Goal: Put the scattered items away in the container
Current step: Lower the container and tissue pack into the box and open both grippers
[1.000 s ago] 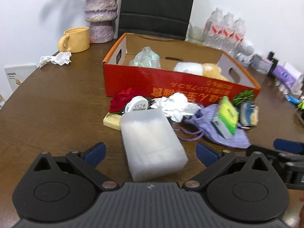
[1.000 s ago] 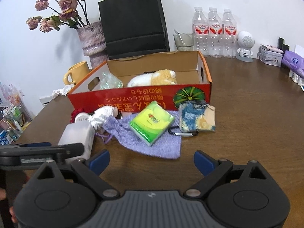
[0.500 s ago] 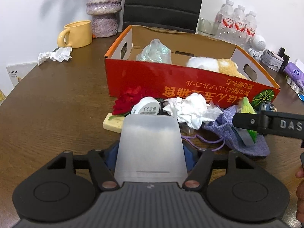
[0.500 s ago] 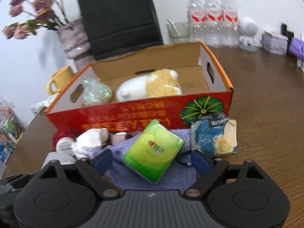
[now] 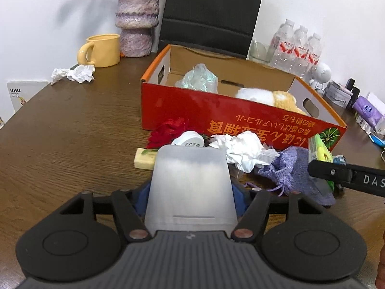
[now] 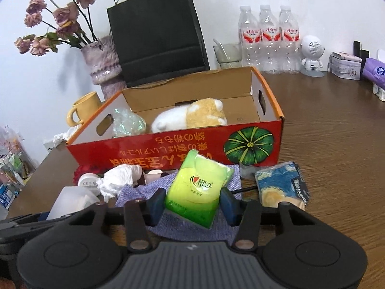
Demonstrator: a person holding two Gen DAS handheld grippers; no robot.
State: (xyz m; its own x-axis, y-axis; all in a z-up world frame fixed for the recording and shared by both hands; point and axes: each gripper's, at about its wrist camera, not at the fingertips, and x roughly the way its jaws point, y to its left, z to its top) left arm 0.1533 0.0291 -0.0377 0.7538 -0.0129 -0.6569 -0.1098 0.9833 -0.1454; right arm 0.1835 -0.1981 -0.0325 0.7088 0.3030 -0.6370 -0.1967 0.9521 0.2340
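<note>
Brown table (image 5: 72,125) carries our red box (image 5: 216,110). Our left gripper (image 5: 190,192) clamps the white block (image 5: 190,183); our right gripper (image 6: 192,202) is closing on the green tissue pack (image 6: 197,187).

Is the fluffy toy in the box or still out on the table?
In. The fluffy toy lies on the floor of the box, behind its red front wall, beside a shiny crumpled wrapper.

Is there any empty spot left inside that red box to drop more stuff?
Yes. Inside the red box, bare floor shows right of the plush toy, toward the handle-hole wall. The left end holds a shiny wrapped bundle. The table in front is crowded with clutter.
</note>
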